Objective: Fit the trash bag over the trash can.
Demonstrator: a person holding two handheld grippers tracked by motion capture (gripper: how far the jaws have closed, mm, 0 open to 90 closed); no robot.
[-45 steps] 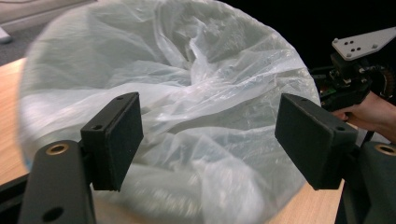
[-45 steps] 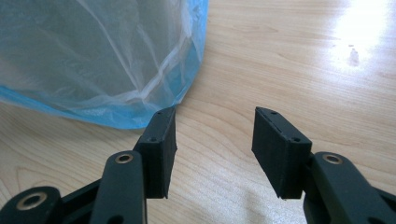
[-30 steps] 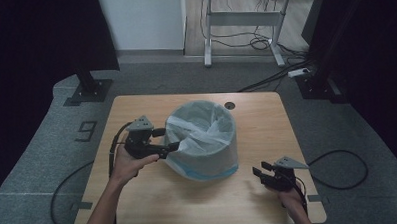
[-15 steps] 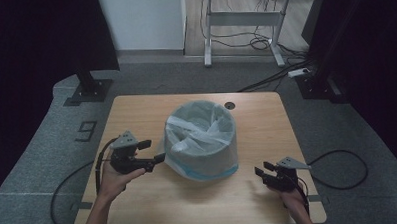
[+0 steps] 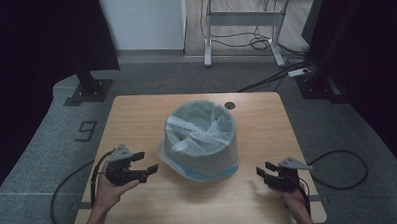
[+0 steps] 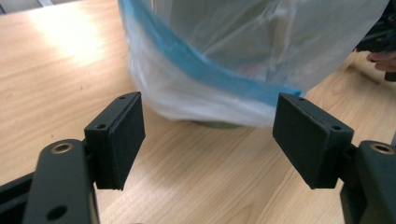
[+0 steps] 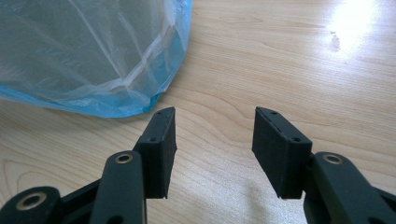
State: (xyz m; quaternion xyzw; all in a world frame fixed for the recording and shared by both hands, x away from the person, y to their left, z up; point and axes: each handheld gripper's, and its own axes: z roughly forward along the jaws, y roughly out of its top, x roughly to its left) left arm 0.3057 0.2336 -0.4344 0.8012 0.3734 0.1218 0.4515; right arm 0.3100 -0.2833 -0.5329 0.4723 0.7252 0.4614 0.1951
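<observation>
We take this for a lab or recording studio. Black curtains (image 5: pixel 39 42) hang at the upper left and right of the frame, grey carpet (image 5: pixel 150 78) covers the floor, a number nine (image 5: pixel 87 131) is marked at centre left, and cables (image 5: pixel 264 42) trail beneath a desk frame (image 5: pixel 243 20) at top centre.

Left gripper (image 5: pixel 149 162) and right gripper (image 5: pixel 262 169): black bodies, grey three-cornered top plates, square black pads with screw holes, trailing black cables.

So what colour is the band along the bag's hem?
Blue band, clearest in the left gripper view.
</observation>
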